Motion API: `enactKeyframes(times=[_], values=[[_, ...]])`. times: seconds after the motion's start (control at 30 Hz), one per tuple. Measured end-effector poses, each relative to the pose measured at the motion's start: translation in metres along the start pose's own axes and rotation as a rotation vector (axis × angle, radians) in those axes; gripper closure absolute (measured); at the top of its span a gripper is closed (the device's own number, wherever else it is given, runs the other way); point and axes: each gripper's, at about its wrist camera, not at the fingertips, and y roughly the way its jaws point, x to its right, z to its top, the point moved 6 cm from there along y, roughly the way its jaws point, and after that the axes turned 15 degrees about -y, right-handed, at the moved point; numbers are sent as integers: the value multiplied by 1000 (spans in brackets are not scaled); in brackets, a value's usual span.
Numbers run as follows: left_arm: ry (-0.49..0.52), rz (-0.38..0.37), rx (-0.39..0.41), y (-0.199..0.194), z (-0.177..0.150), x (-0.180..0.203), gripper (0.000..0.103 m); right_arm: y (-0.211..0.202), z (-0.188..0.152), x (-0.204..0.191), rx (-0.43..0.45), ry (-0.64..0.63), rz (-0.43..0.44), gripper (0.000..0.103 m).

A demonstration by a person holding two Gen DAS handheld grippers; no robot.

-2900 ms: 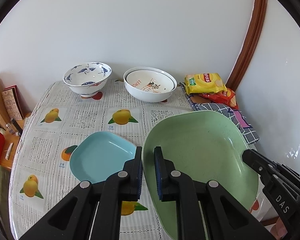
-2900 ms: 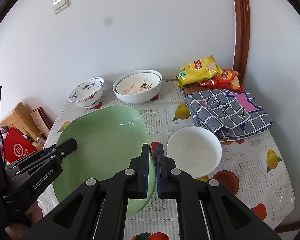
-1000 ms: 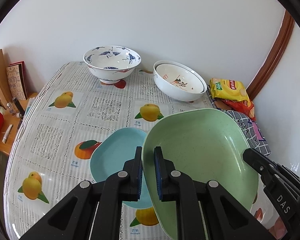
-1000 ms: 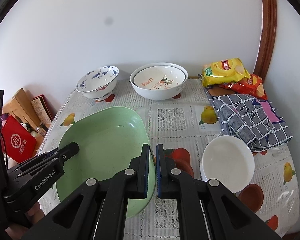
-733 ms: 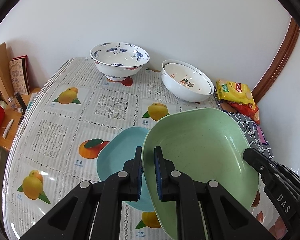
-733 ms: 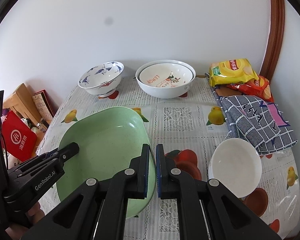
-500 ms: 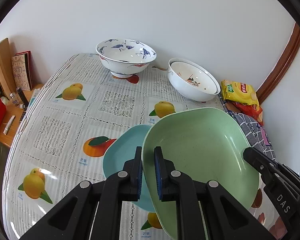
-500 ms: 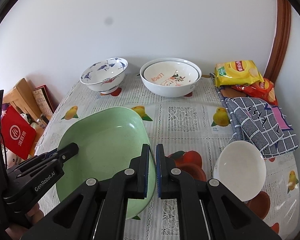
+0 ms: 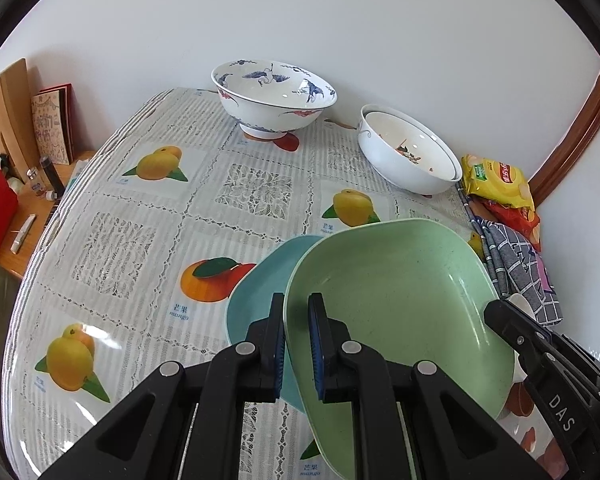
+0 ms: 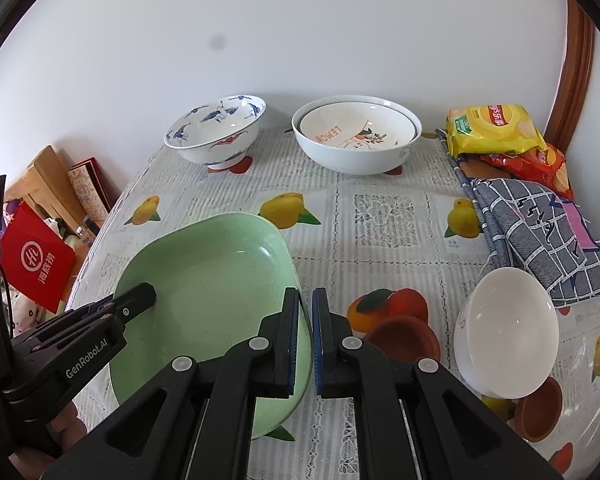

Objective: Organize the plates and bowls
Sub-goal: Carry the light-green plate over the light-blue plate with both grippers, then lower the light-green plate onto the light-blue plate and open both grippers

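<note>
Since the earlier frames the green plate has come lower and further over the blue plate, which now shows only as a crescent at its left edge. The blue-patterned bowl and the nested white bowls look nearer in the left view.

Count: two plates, green and blue; four bowls, namely the blue-patterned one, two white ones nested together, and a plain white bowl alone near the front right of the tabletop. Two snack bags, yellow and red, lie by a checked cloth.

The green plate is a rounded square, pale and finely speckled, with a raised rim and an empty inside. It is held tilted above the tabletop, its left part over the blue plate. The left tongs are nearly closed, pinching its left rim with one pad inside and one outside. The right tongs are clamped likewise on its right rim. Each tongs' black tip shows at the opposite rim in the other view. The tabletop wears a fruit-printed lace cover.
</note>
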Motion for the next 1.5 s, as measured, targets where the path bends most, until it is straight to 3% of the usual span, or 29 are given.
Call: enactKeyframes(times=[0.87, 1.5], values=[[-10, 125, -32, 20, -3, -32, 92, 53, -14, -23, -98, -34, 104, 95], [-44, 102, -39, 39, 1, -42, 90, 96, 19, -27, -89, -144, 107, 89]])
